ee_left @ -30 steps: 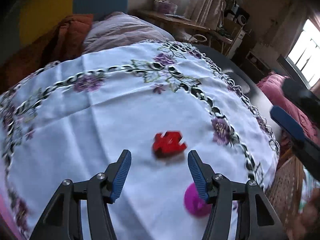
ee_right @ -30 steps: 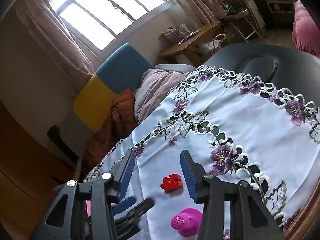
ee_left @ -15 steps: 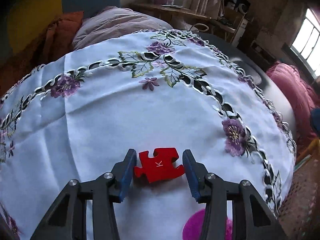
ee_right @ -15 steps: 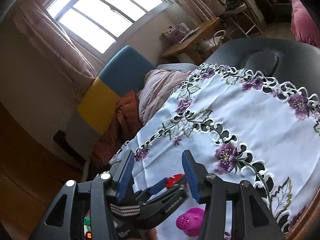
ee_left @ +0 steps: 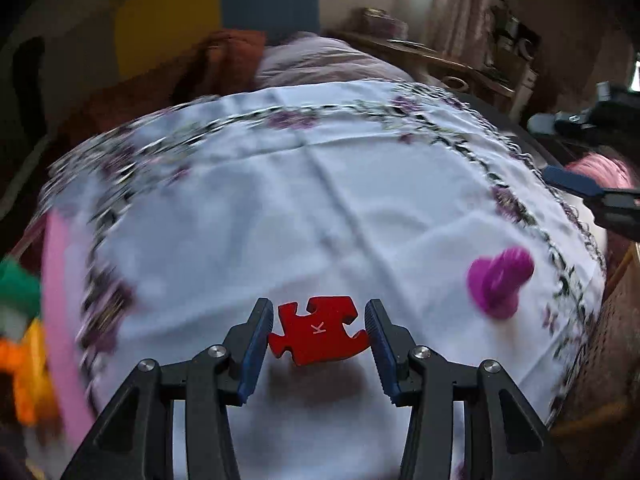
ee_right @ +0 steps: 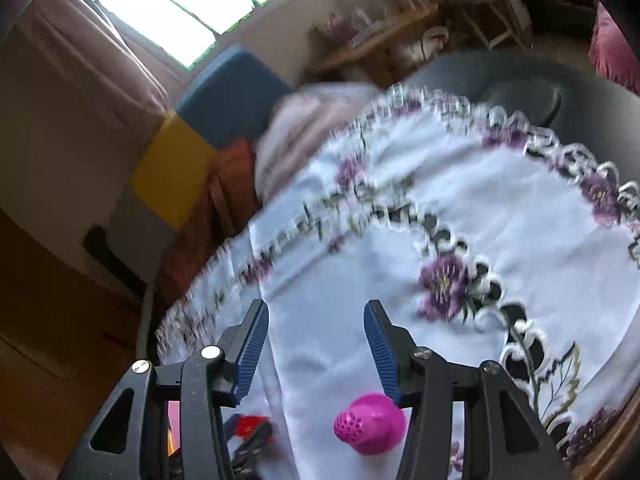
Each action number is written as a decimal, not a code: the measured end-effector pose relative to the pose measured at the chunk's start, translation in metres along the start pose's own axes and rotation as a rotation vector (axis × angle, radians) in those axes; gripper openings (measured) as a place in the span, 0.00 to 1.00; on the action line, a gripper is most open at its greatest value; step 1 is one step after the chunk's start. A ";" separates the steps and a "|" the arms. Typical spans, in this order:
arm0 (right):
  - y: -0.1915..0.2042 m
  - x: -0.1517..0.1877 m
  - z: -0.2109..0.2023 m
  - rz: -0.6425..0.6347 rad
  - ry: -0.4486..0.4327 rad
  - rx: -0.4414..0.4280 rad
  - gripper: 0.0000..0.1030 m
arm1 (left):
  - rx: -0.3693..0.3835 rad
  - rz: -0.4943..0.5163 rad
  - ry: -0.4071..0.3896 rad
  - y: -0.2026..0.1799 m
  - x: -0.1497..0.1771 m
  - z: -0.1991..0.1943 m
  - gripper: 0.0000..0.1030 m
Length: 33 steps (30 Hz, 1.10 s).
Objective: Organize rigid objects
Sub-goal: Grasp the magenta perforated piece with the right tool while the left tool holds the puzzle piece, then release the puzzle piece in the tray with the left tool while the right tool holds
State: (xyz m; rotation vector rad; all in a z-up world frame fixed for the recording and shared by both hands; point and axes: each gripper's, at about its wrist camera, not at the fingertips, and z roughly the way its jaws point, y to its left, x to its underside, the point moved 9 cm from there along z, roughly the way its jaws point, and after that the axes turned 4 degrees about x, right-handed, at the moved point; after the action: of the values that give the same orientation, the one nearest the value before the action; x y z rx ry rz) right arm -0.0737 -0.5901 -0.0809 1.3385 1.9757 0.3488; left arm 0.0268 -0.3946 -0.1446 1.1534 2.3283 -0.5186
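My left gripper [ee_left: 319, 334] is shut on a red puzzle piece [ee_left: 318, 334] marked K and holds it above the white embroidered tablecloth [ee_left: 320, 200]. A magenta plastic piece [ee_left: 498, 282] lies on the cloth to its right. In the right wrist view my right gripper [ee_right: 316, 344] is open and empty above the cloth [ee_right: 520, 220], with the magenta piece [ee_right: 370, 424] just below its right finger. The red piece [ee_right: 250, 424] shows small at the lower left, in the left gripper's fingers.
A pink strip [ee_left: 60, 320] and green and orange items [ee_left: 20, 320] sit at the table's left edge, blurred. A blue and yellow cushion [ee_left: 216, 20] and bedding lie behind the table. A dark chair [ee_right: 520, 92] stands at the far side.
My left gripper closed on the red puzzle piece, lifted it and swung left. The right gripper moved down over the magenta piece. Both views are motion-blurred.
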 end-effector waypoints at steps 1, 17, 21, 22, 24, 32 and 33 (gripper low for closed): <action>0.001 0.004 0.006 -0.003 0.043 0.012 0.50 | -0.009 -0.010 0.000 0.005 0.007 -0.005 0.47; 0.000 0.089 0.068 -0.230 0.396 0.421 0.50 | 0.036 -0.059 -0.061 0.022 0.036 -0.019 0.48; 0.002 0.095 0.065 -0.308 0.373 0.476 0.46 | 0.053 -0.075 -0.069 0.024 0.037 -0.019 0.48; 0.002 0.097 0.064 -0.325 0.372 0.490 0.46 | 0.055 -0.076 -0.071 0.024 0.037 -0.019 0.48; 0.001 0.101 0.061 -0.341 0.358 0.501 0.46 | 0.060 -0.081 -0.073 0.024 0.037 -0.019 0.48; 0.043 0.096 0.063 -0.466 0.282 0.349 0.39 | 0.060 -0.079 -0.089 0.025 0.038 -0.020 0.48; 0.055 0.093 0.065 -0.490 0.269 0.311 0.39 | 0.056 -0.078 -0.090 0.024 0.038 -0.020 0.48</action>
State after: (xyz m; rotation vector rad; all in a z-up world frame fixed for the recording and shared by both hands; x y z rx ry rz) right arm -0.0097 -0.4941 -0.1329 0.9675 2.5821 -0.0167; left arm 0.0217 -0.3464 -0.1527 1.0453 2.3019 -0.6547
